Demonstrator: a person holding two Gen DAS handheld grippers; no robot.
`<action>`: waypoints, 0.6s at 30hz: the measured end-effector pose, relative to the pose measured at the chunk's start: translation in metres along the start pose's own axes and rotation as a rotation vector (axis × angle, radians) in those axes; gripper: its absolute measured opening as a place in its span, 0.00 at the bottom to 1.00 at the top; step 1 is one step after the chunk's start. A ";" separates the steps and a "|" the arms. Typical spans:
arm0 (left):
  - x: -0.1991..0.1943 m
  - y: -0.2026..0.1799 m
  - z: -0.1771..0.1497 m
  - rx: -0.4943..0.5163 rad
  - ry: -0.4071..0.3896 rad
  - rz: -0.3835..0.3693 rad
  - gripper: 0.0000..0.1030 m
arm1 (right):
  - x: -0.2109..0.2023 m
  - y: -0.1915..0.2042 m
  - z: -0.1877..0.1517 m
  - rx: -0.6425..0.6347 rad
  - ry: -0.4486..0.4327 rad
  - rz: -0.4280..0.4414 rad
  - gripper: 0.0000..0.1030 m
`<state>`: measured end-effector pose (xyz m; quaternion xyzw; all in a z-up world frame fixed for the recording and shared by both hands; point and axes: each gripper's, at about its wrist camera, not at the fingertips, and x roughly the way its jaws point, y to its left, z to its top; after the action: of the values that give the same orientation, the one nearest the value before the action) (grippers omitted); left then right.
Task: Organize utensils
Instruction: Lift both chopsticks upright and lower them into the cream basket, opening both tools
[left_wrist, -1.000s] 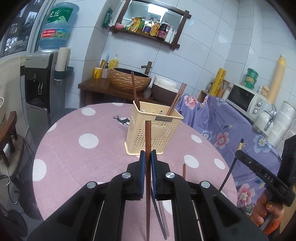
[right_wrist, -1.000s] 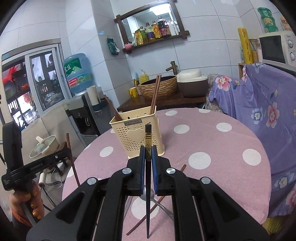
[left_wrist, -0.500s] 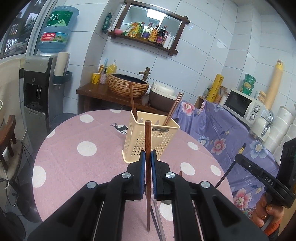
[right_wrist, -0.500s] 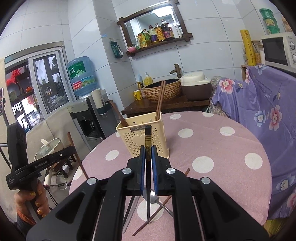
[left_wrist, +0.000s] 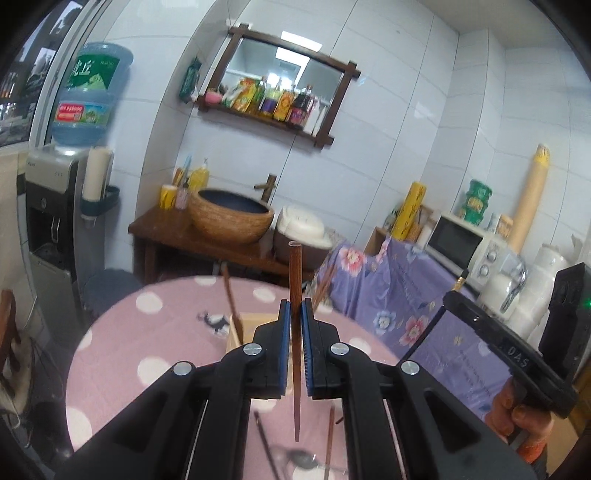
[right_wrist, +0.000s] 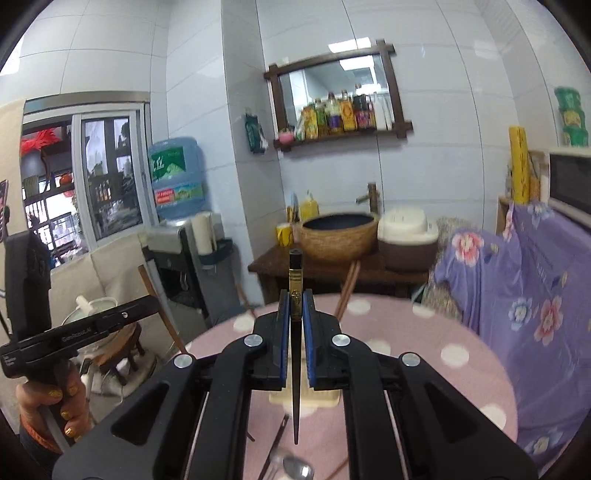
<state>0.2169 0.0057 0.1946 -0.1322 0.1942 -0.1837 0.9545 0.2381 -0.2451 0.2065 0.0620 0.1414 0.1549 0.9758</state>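
My left gripper (left_wrist: 294, 314) is shut on a brown wooden chopstick (left_wrist: 295, 273), held upright above the table. My right gripper (right_wrist: 295, 306) is shut on a black chopstick with a gold band (right_wrist: 295, 280), also upright. The cream utensil basket (left_wrist: 245, 326) stands on the pink dotted table (left_wrist: 122, 354), mostly hidden behind the jaws; chopsticks (left_wrist: 231, 299) stick out of it. In the right wrist view only its base (right_wrist: 277, 398) and two chopsticks (right_wrist: 347, 291) show. A spoon (left_wrist: 303, 459) and loose chopsticks (left_wrist: 330, 432) lie on the table near me.
A wooden side table with a woven basin (left_wrist: 231, 218) and rice cooker (left_wrist: 301, 229) stands behind. A water dispenser (left_wrist: 55, 206) is at left. A purple floral cloth (left_wrist: 399, 295) covers the counter at right, with a microwave (left_wrist: 465, 247).
Both grippers have risen and tilted up with their chopsticks. The basket has dropped lower in both views and is now mostly hidden behind the jaws.
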 end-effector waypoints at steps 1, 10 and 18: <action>0.001 -0.002 0.010 0.001 -0.016 0.000 0.07 | 0.005 0.002 0.015 -0.004 -0.015 -0.005 0.07; 0.052 -0.001 0.075 -0.023 -0.109 0.079 0.07 | 0.068 0.010 0.083 -0.022 -0.120 -0.121 0.08; 0.110 0.025 0.024 -0.031 0.011 0.142 0.07 | 0.141 -0.013 0.023 0.035 0.033 -0.149 0.08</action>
<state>0.3281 -0.0119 0.1723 -0.1320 0.2114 -0.1133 0.9618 0.3776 -0.2139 0.1904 0.0659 0.1642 0.0801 0.9810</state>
